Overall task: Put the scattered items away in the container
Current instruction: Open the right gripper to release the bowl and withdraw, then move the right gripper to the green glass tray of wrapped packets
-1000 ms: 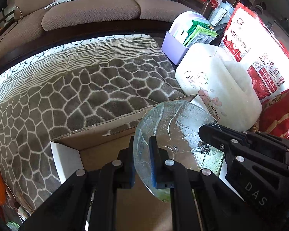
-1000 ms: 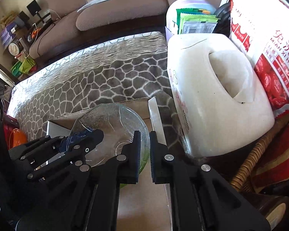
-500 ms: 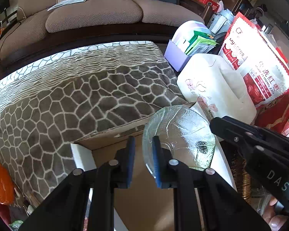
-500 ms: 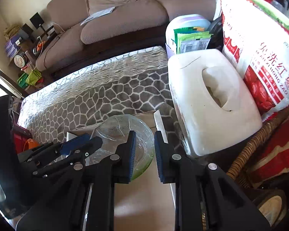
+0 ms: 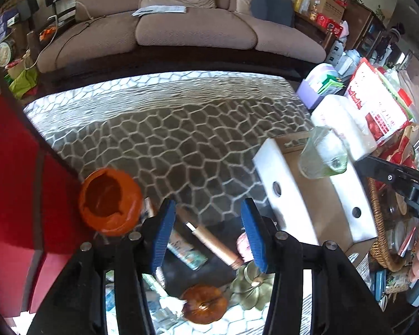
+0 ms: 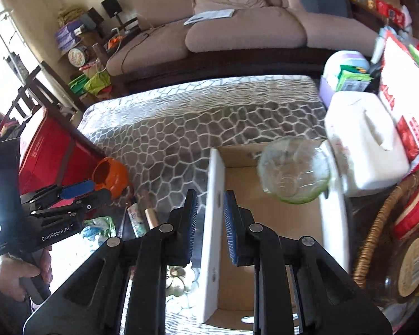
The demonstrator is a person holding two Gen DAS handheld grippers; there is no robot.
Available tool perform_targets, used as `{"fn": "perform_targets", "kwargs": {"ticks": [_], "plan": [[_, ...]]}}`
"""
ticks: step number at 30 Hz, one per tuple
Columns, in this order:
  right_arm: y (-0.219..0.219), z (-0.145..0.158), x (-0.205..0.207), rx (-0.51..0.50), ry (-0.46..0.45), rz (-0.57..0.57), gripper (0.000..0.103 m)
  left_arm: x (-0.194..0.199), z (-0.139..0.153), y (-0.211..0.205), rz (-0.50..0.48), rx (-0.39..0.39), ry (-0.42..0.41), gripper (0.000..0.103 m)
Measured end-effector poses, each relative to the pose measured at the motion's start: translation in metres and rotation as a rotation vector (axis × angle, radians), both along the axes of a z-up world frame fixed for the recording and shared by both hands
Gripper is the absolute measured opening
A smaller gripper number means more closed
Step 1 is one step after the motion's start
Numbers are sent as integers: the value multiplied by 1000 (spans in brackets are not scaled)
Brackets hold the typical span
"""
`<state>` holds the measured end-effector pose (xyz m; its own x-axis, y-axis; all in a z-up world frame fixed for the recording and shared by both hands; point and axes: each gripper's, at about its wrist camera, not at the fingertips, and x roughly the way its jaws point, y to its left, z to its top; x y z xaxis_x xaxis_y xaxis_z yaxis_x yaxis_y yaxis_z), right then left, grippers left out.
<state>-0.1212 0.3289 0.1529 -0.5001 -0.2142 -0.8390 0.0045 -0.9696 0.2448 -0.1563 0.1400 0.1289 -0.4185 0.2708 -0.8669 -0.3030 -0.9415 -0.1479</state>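
Left wrist view: the left claw [image 5: 208,231] is hanging with its blue pads wide apart and nothing between them, above an orange pumpkin-shaped pot [image 5: 110,201], a wooden-handled tool [image 5: 213,241] and a brass leaf dish [image 5: 251,284] lying on the glass bench [image 5: 181,270]. Right wrist view: the right claw [image 6: 210,227] is holding nothing, its pads a narrow gap apart, over the white wall of the cardboard box [image 6: 213,223]. A clear green-tinted glass bowl [image 6: 294,169] is sitting tilted at the box's far end, beside a white tissue box [image 6: 366,142].
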Motion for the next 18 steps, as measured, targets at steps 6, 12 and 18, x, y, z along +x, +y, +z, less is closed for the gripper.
{"fn": "perform_targets", "kwargs": {"ticks": [6, 12, 18], "plan": [[-67, -37, -12, 1, -54, 75, 19, 16, -26, -44, 35, 2, -24, 49], [-103, -72, -27, -2, -101, 103, 19, 24, -42, -66, 28, -32, 8, 50], [-112, -101, -44, 18, -155, 100, 20, 29, -56, -81, 20, 41, -5, 49]]}}
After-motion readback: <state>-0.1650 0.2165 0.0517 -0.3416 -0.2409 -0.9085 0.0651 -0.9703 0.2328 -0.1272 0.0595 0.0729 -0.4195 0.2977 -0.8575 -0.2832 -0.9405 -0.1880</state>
